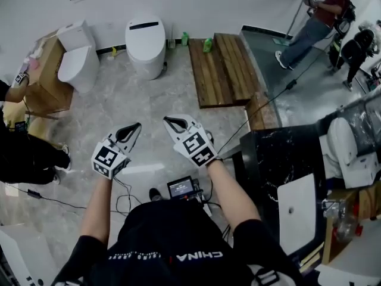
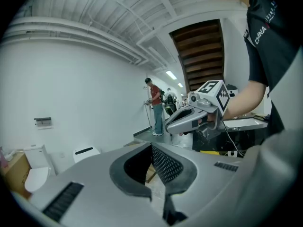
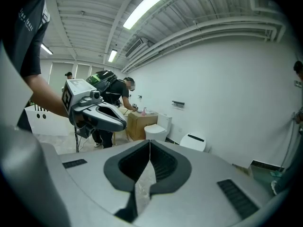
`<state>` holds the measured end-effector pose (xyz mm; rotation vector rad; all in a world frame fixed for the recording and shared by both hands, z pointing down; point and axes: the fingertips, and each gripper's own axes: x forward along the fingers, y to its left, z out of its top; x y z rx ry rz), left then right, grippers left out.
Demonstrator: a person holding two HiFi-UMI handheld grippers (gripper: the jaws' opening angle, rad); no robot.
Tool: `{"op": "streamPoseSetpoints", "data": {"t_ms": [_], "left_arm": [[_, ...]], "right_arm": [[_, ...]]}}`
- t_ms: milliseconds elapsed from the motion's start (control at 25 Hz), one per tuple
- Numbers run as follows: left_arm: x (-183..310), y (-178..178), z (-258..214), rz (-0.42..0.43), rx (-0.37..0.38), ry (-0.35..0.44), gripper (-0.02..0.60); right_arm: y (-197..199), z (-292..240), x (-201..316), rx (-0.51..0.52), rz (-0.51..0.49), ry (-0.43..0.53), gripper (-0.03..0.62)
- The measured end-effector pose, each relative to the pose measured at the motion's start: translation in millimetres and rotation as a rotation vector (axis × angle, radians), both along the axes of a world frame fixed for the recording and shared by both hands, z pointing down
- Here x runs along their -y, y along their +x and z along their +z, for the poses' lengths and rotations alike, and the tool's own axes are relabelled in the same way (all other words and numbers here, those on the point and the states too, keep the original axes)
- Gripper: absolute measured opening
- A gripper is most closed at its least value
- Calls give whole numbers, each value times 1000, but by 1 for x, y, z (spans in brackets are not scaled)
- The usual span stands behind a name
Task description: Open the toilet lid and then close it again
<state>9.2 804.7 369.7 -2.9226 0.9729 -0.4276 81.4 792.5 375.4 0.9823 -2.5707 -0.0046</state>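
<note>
The toilet lid point(image 1: 145, 36) at the floor's point(image 1: 122, 103) far edge may slip off my left claw point(image 1: 135, 127) and right claw point(image 1: 169, 121), both clenched empty.

LIGHT: ceiling tubes point(image 3: 147, 6) are lighting the room brightly and evenly | SHADOWS: only soft, faint ones are falling on the floor point(image 1: 149, 100) | GLARE: the floor is reflecting a pale patch | DISTORTION: both gripper views are bending strongly, their corners going black | FOCUS: nearest foreground is blurring slightly
</note>
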Motion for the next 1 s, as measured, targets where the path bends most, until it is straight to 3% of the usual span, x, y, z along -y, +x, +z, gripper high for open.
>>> {"op": "streamPoseSetpoints", "data": {"t_ms": [240, 440, 680, 840, 1000], "left_arm": [[5, 14, 1, 7, -20, -13, 10], [8, 29, 4, 29, 2, -19, 11], [18, 47, 7, 13, 0, -5, 11], [28, 43, 15, -32, 9, -7, 11], [48, 40, 18, -50, 9, -14, 11]], "right_arm": [[9, 0, 4, 17, -21, 6, 15], [14, 10, 2, -57, -85, 9, 15], [36, 14, 18, 14, -58, 2, 15], [49, 19, 32, 85, -43, -58, 15], [59, 24, 58, 76, -6, -80, 15]]}}
